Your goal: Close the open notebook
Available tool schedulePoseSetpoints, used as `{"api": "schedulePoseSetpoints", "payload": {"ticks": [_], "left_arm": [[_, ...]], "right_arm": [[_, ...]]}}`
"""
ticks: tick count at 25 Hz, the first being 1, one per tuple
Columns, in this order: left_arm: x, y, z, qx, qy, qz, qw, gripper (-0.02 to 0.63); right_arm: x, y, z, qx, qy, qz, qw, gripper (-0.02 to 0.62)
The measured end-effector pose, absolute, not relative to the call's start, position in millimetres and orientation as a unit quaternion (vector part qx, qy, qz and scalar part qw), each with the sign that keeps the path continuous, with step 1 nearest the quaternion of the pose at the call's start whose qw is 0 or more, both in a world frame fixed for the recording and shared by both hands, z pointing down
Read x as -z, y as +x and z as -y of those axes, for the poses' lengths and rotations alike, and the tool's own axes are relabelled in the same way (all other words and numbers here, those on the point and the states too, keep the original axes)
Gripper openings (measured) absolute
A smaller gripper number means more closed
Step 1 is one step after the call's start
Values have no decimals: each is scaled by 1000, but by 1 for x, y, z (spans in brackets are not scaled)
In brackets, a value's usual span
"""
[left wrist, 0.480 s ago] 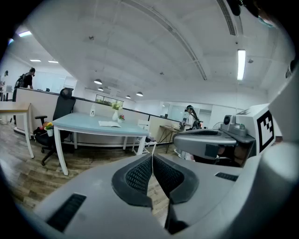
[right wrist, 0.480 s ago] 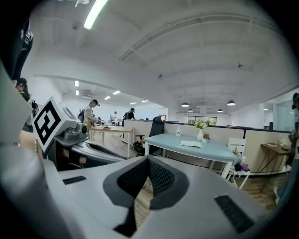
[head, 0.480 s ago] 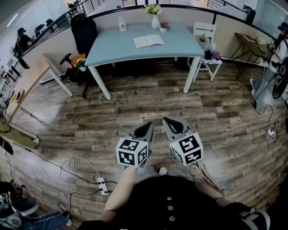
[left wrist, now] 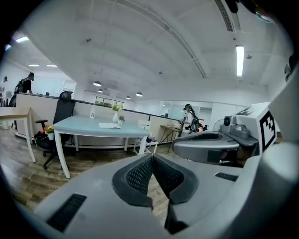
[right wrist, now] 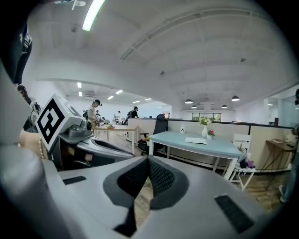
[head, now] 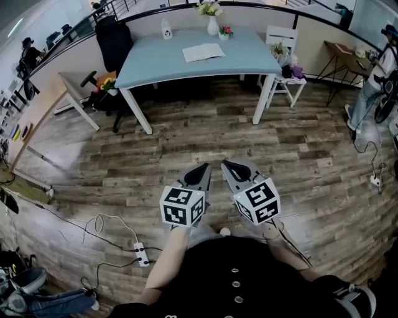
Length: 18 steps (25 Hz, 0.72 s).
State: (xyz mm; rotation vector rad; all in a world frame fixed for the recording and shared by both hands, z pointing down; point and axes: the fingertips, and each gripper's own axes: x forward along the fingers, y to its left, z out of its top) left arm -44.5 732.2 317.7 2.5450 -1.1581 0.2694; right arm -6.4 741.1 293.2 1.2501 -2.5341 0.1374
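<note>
An open white notebook (head: 203, 52) lies flat on the light blue table (head: 155, 65) across the room; it also shows as a small notebook (left wrist: 110, 125) in the left gripper view and a notebook (right wrist: 195, 140) in the right gripper view. My left gripper (head: 204, 168) and right gripper (head: 226, 164) are held side by side over the wooden floor, well short of the table. Both are shut with nothing between the jaws. The left gripper (left wrist: 152, 156) and right gripper (right wrist: 148, 159) point toward the table.
On the table stand a white vase of flowers (head: 212, 18), a small pot (head: 225, 33) and a white bottle (head: 166, 29). A black office chair (head: 115, 43) is at its left, a white chair (head: 283, 59) at its right. A power strip (head: 141, 253) and cables lie on the floor.
The table and notebook sit slightly higher in the head view, and both grippers have shifted a little up the frame.
</note>
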Motion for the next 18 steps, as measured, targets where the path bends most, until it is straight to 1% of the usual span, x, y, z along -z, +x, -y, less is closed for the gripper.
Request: {"api": "schedulePoseSetpoints", "payload": {"ticks": [6, 15, 16, 17, 18], "left_arm": [[-308, -32, -737, -74, 910, 382, 142, 15], [-317, -31, -739, -67, 896, 415, 144, 20], [-318, -30, -739, -68, 895, 417, 145, 21], [-319, -29, -739, -69, 894, 419, 146, 32], [-320, -27, -738, -70, 893, 420, 148, 80]], "right_arm": [[-288, -2, -739, -75, 433, 891, 113, 2], [-298, 31, -741, -100, 454, 882, 72, 5], [-299, 33, -743, -103, 452, 883, 71, 37], [-301, 34, -744, -106, 449, 885, 71, 87], [-302, 35, -744, -107, 444, 887, 70, 115]]}}
